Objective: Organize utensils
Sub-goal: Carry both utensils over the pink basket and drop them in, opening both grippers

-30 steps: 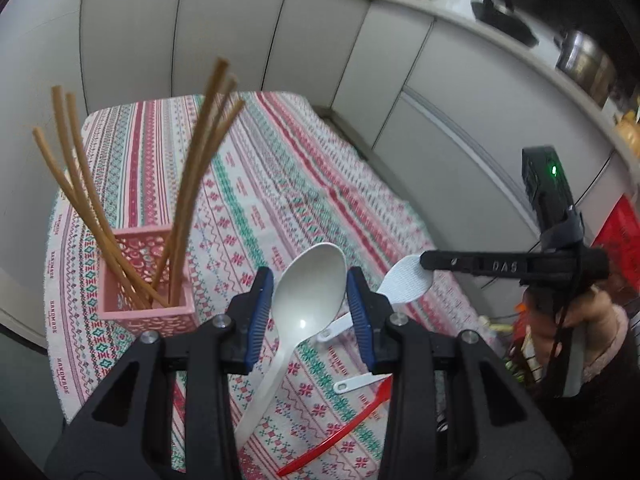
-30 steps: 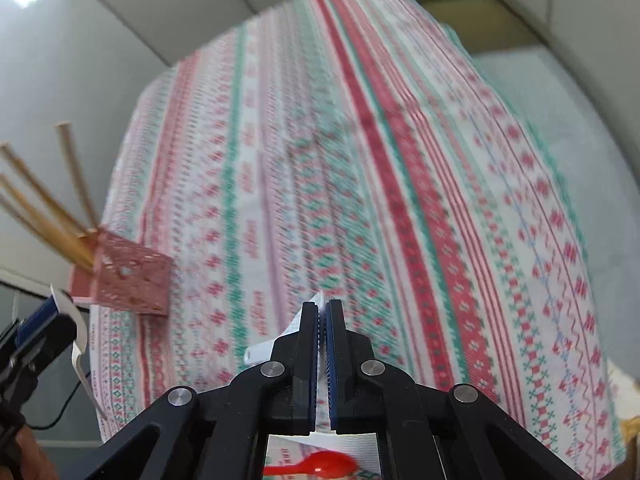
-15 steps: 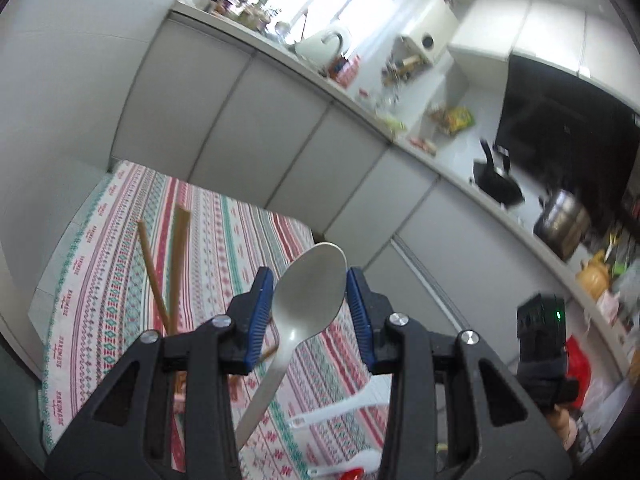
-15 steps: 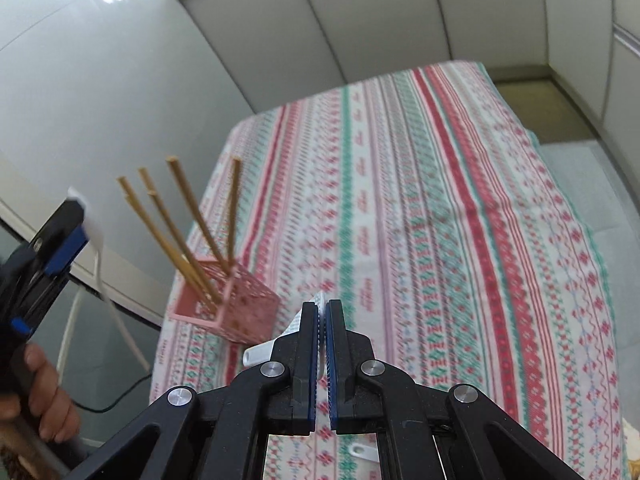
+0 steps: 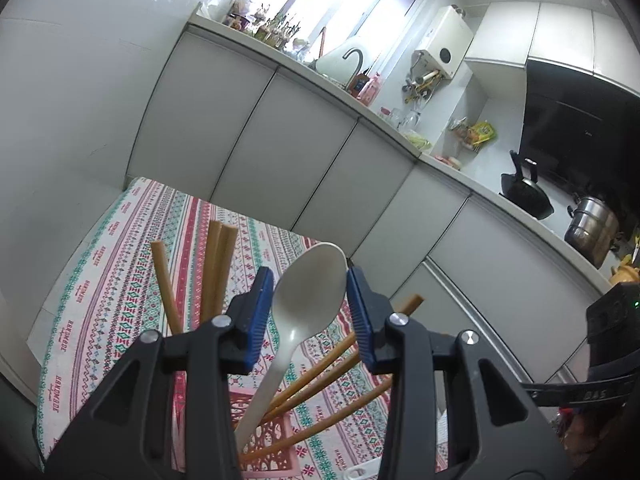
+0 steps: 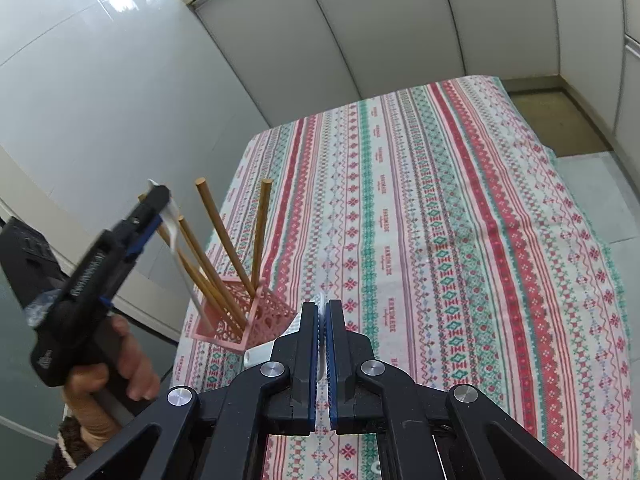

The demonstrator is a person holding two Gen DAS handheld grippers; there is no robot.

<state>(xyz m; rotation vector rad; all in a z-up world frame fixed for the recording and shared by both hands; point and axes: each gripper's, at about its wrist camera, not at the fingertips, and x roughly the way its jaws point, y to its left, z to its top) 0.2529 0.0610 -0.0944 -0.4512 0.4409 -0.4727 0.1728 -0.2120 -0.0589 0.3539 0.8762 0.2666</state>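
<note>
Chopsticks fan out of the pink basket at the tablecloth's near-left corner, crowding its mouth; a spoon handle slants in among them. The cloth beyond lies open to the cabinets. A wall hems the left.

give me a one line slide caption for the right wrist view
Left gripper lowers a white spoon into the pink basket of chopsticks; right gripper clamps another white utensil.

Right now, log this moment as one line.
left gripper: shut on white plastic spoon, handle in pink lattice basket | right gripper: shut on white utensil
</note>
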